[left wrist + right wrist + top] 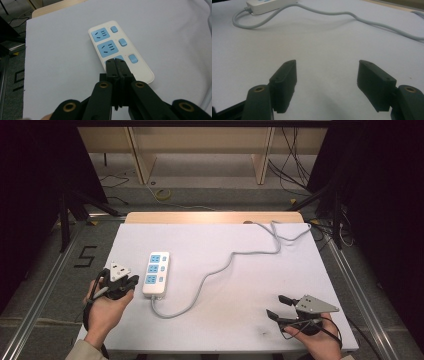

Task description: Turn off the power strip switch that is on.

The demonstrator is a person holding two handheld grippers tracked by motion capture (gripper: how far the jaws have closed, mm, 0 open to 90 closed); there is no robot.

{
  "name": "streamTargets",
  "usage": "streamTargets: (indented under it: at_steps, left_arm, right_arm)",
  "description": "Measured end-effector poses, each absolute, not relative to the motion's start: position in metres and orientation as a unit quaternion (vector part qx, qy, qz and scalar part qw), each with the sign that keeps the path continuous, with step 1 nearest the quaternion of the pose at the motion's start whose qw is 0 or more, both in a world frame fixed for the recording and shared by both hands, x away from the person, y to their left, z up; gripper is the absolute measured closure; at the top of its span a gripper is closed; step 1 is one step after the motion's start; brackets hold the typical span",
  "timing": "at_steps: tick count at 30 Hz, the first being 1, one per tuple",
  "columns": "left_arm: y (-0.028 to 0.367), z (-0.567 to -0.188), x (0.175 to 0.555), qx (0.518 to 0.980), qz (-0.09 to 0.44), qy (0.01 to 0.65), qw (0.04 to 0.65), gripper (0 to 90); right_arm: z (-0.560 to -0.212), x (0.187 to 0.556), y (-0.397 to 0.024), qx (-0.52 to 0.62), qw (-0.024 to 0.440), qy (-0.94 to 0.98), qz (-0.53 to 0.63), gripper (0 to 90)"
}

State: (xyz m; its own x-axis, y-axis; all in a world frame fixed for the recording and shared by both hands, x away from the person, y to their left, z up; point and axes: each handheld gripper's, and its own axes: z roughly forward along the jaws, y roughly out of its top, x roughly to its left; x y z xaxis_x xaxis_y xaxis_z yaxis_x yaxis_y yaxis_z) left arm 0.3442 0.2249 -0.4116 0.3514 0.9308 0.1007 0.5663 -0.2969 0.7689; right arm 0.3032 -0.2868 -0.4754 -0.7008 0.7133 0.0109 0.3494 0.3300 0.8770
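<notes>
A white power strip (156, 272) with three blue sockets and three blue switches lies left of the table's middle. Its grey cable (220, 265) curls across the table to the far right edge. My left gripper (131, 281) sits just left of the strip, jaws shut with nothing between them. In the left gripper view the closed tips (116, 61) hover over the power strip (117, 47) at its nearest socket. My right gripper (276, 306) rests near the front right, jaws wide open and empty. The right gripper (327, 75) faces bare table, with the cable (332, 12) and the strip's end (269, 5) beyond.
The table (250, 285) is covered in a white sheet, with a wooden strip at its far edge. Beyond it stand a wooden shelf frame (200, 145) and loose cables on the floor. Metal rails run along both sides of the table.
</notes>
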Motion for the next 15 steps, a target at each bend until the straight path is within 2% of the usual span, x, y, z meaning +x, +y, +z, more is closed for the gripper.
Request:
streamTargets:
  at_steps: [8,15]
  left_arm:
    - [0.2193,-0.4098,0.3487,0.760,0.274,0.491,0.327,89.3]
    - [0.2166,-0.4045,0.3528,0.762,0.270,0.487,0.330,89.3]
  right_arm:
    - [-0.4754,0.3031,-0.2880,0.336,0.201,0.790,0.473,34.6]
    - [-0.4778,0.3032,-0.2858,0.320,0.199,0.799,0.468,39.6]
